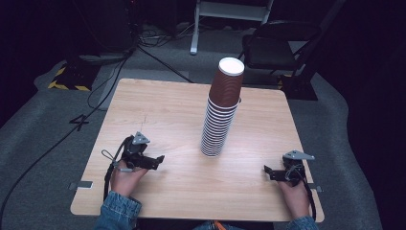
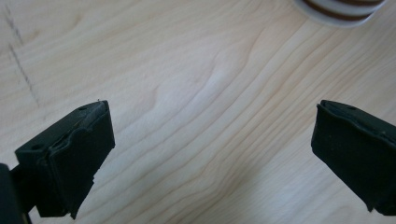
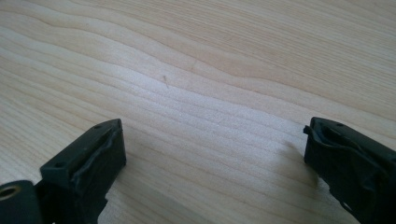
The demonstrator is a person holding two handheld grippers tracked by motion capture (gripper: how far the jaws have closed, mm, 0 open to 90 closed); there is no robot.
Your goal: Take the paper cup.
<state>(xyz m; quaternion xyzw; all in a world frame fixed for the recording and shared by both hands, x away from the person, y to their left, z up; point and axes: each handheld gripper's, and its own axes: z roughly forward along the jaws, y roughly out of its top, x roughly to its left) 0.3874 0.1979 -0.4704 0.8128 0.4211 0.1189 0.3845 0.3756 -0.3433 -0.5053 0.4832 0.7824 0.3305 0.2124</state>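
Wooden table [image 1: 167, 105] under me. Tall stack of brown cups [image 1: 221, 110] stood upright mid-table, between my 2 grippers, well apart from both. My left gripper [image 1: 158, 160] spread wide, nothing held. My right gripper [image 1: 268, 171] likewise.

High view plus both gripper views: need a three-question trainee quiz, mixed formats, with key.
1. True or false: the tall stack of brown paper cups lies toppled on its side on the light wooden table.
2. Multiple choice: what sits between the jaws of the left gripper? A) a cup B) nothing, bare table C) a cable
3. Fill in: the right gripper rests near the table's ____ edge, as the high view frames it.

Key: 1 false, the stack stands upright, leaning slightly. 2 B, the jaws stand wide apart, and the stack's base lies farther off. 3 right; its jaws are open too, over bare wood.
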